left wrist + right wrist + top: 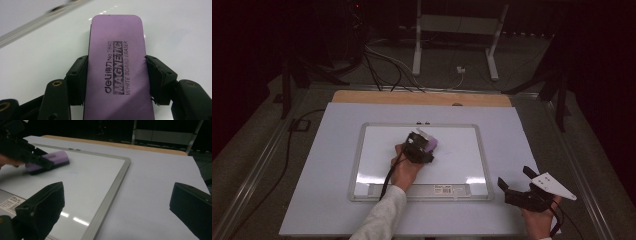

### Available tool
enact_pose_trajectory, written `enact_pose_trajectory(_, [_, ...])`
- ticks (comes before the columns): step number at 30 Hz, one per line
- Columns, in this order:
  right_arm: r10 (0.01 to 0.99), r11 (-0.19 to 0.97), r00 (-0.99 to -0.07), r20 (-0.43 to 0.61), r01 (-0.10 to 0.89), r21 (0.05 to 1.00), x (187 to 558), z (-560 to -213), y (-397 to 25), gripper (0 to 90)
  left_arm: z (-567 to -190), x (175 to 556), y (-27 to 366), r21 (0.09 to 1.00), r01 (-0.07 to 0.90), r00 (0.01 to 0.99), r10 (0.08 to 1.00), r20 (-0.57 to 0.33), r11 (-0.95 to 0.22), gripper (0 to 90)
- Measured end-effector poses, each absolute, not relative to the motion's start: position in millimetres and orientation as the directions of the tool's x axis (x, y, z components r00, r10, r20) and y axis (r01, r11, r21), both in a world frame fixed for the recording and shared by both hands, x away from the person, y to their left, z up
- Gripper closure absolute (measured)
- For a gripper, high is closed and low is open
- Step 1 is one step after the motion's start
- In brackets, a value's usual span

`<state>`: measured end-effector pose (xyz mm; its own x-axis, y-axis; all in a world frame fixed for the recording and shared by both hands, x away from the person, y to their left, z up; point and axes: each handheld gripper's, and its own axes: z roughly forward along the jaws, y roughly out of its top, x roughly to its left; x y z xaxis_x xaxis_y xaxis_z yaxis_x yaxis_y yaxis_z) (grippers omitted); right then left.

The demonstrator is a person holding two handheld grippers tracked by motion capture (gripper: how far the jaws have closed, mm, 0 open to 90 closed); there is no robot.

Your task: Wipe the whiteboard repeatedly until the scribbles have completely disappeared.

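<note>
- The flat purple magnetic whiteboard eraser with black printed lettering [117, 70] lies face down on the white surface of the metal-framed whiteboard [362, 150], a little above the middle of the board and toward its far edge, as the high view shows [430, 144].
- Its long axis runs straight away from the left gripper [116, 80]: in the left gripper view the eraser goes from the bottom of the picture up to a rounded far end, so the tool stands behind the near end of the eraser and looks along its length.
- The two black jaws of the left gripper press on the two long sides of the eraser, one on each side, so this gripper is closed around the eraser across its short width.
- A faint bluish mark [74, 173] is on the board just beside the eraser, on the side toward the right frame edge; I judge that the next wiping stroke must go sideways to the long axis to reach it.
- The right gripper [518, 181] is well apart from the eraser, off the board, over the pale table cover [322, 200] near the right front corner; its jaws stand wide and hold nothing.
- The left hand [404, 170] is clearly the nearer one and does the work.
</note>
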<state>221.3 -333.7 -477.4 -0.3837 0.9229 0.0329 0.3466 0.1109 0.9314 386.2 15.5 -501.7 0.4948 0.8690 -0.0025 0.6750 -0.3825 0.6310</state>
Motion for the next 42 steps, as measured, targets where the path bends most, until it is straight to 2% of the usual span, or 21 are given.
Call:
enact_pose_trajectory(2, [0.922, 0.114, -0.386, 0.031, 0.347, 0.931, 221, -477, -333, 0.0, -502, 390, 17, 0.632, 0.681, 0.477, 0.879, -0.002, -0.369, 41.8])
enact_pose_trajectory(6, [0.921, 0.119, -0.390, 0.029, 0.350, 0.929, 223, -478, -331, 0.0, -502, 385, -2, 0.636, 0.661, 0.520, 0.854, -0.005, -0.398, 41.8])
enact_pose_trajectory(14, [0.920, 0.121, -0.392, 0.027, 0.348, 0.930, 222, -478, -330, 0.0, -500, 363, -63, 0.632, 0.569, 0.686, 0.728, -0.011, -0.526, 41.8])
enact_pose_trajectory(17, [0.920, 0.119, -0.391, 0.028, 0.347, 0.930, 221, -478, -332, 0.0, -500, 367, -61, 0.627, 0.580, 0.669, 0.744, -0.003, -0.519, 41.8])
enact_pose_trajectory(21, [0.923, 0.114, -0.384, 0.029, 0.345, 0.931, 220, -477, -334, 0.0, -499, 384, -36, 0.613, 0.638, 0.563, 0.825, 0.040, -0.465, 41.8])
enact_pose_trajectory(25, [0.924, 0.111, -0.381, 0.032, 0.347, 0.931, 220, -477, -335, 0.0, -499, 397, -8, 0.606, 0.699, 0.471, 0.882, 0.011, -0.381, 41.8])
enact_pose_trajectory(28, [0.924, 0.112, -0.382, 0.032, 0.348, 0.931, 221, -478, -334, 0.0, -499, 394, -13, 0.609, 0.686, 0.476, 0.879, 0.038, -0.398, 41.8])
enact_pose_trajectory(30, [0.923, 0.117, -0.385, 0.027, 0.347, 0.930, 221, -478, -333, 0.0, -500, 391, -21, 0.616, 0.682, 0.502, 0.865, 0.000, -0.395, 41.8])
enact_pose_trajectory(38, [0.921, 0.121, -0.389, 0.026, 0.347, 0.930, 221, -477, -332, 0.0, -500, 364, -73, 0.631, 0.584, 0.665, 0.747, -0.010, -0.511, 41.8])
enact_pose_trajectory(42, [0.921, 0.118, -0.388, 0.027, 0.345, 0.931, 220, -477, -333, 0.0, -500, 367, -73, 0.628, 0.593, 0.647, 0.762, 0.001, -0.504, 41.8])
